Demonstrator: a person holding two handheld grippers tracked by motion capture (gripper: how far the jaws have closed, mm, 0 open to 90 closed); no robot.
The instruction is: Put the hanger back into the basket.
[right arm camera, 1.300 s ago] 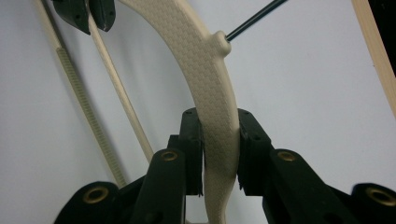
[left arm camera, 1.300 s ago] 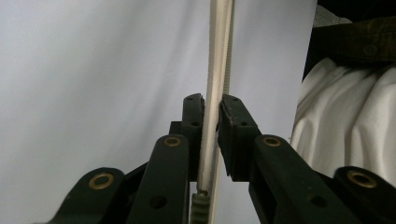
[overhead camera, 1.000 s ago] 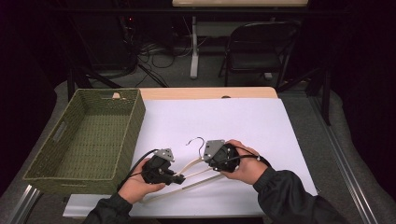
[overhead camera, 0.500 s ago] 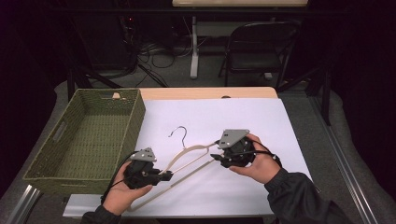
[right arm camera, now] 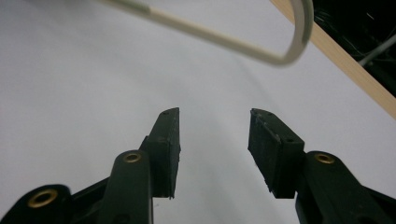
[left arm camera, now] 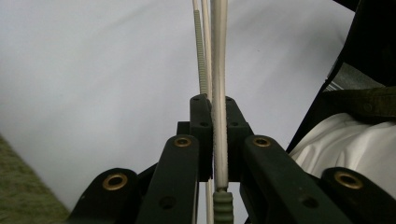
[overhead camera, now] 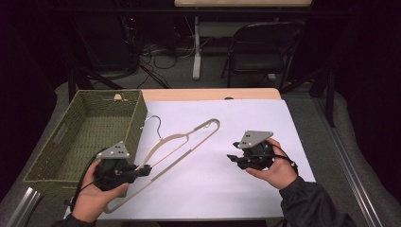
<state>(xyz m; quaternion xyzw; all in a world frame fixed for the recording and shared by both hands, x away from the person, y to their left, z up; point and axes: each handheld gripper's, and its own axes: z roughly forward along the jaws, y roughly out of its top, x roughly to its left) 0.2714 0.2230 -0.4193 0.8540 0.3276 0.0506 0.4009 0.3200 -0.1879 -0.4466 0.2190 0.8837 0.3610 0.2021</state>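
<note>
Your left hand (overhead camera: 92,201) covers the lower end of the hanger (overhead camera: 182,144); in the right gripper view the frame's top edge crops its loop.

High view: fixed above the person's edge of the worktop (overhead camera: 265,189), facing forward and down, far enough to take in the whole surface and the chair (overhead camera: 257,52) beyond.

Left claw (left arm camera: 213,116) view: rides on that claw, looks along its jaws, very near the hanger (left arm camera: 218,56).

Right claw (right arm camera: 212,140) view: same mounting, close over the white worktop.

Shared: hanger, white worktop surface.
</note>
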